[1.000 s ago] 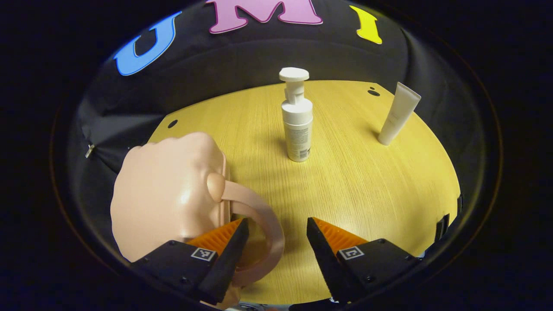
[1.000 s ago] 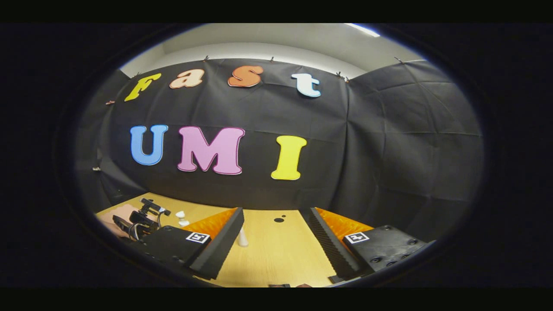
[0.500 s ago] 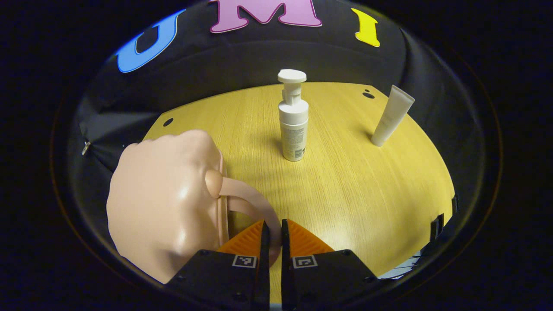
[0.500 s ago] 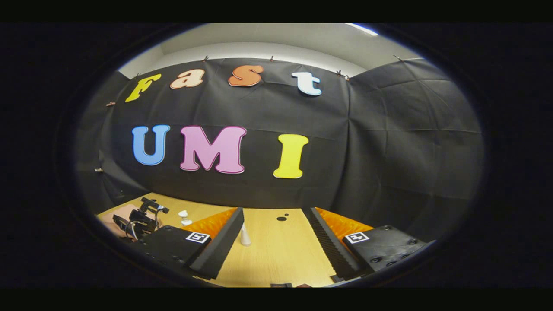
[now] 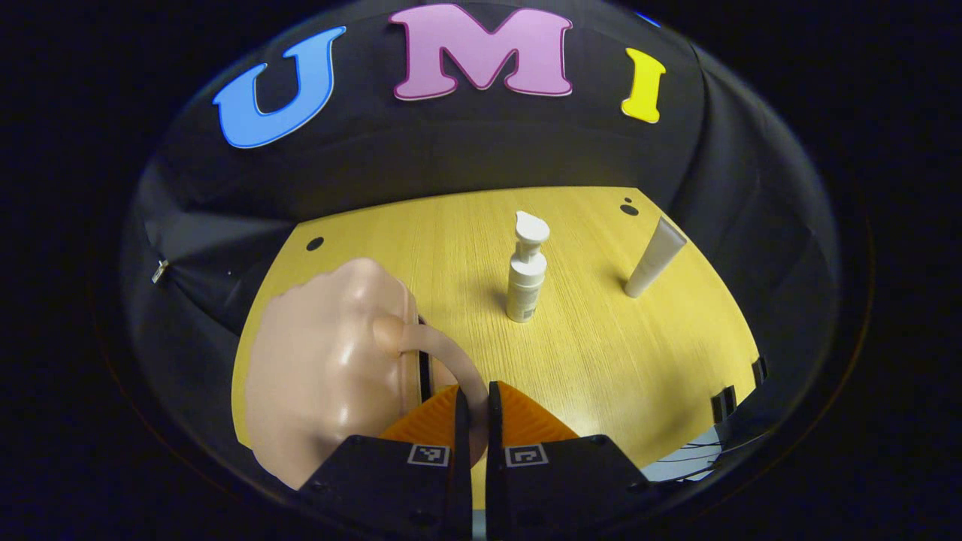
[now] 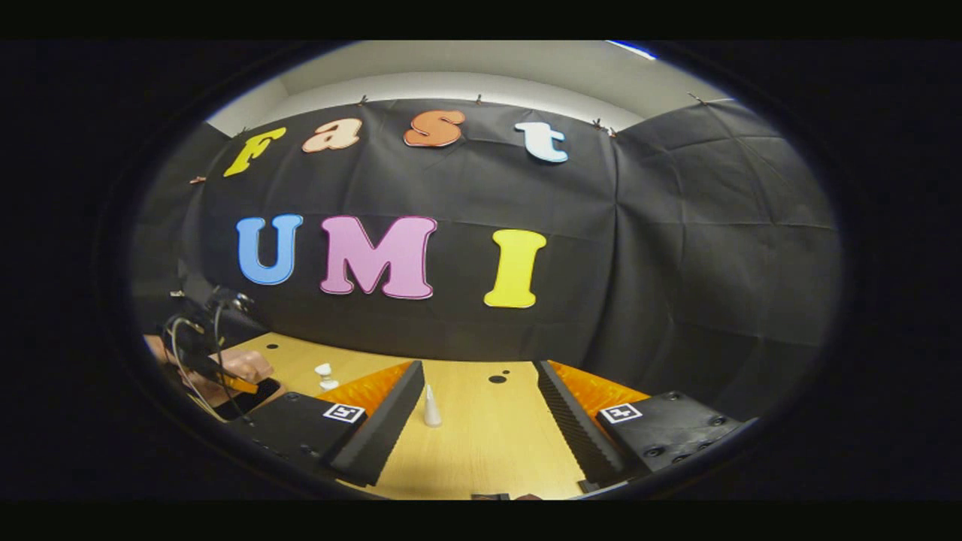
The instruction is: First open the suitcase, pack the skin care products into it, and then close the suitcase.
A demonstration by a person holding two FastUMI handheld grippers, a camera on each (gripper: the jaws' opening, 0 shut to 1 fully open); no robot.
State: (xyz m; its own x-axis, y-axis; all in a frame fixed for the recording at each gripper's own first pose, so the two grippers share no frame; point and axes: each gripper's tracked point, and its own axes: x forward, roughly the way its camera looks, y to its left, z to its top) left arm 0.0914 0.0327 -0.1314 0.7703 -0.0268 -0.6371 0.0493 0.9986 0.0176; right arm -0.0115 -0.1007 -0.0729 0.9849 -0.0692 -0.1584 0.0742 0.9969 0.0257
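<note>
- Presently, the left gripper [image 5: 472, 398] is seen clenched on the curved handle [image 5: 451, 359] of the pink suitcase [image 5: 331, 383], which lies on the wooden table [image 5: 601, 338].
- Beyond it, a pump bottle [image 5: 526, 270] and a tube [image 5: 655, 257] are found upright, well apart.
- The right gripper [image 6: 481, 406] is held released above the table, fingers spread, nothing between them.

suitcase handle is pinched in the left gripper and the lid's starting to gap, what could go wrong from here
The left gripper holds only the thin curved handle of the suitcase; it could slip out and the lid drop shut. The right gripper is open and away from the case, so the shell may slide. The pump bottle stands nearby and could topple.
</note>
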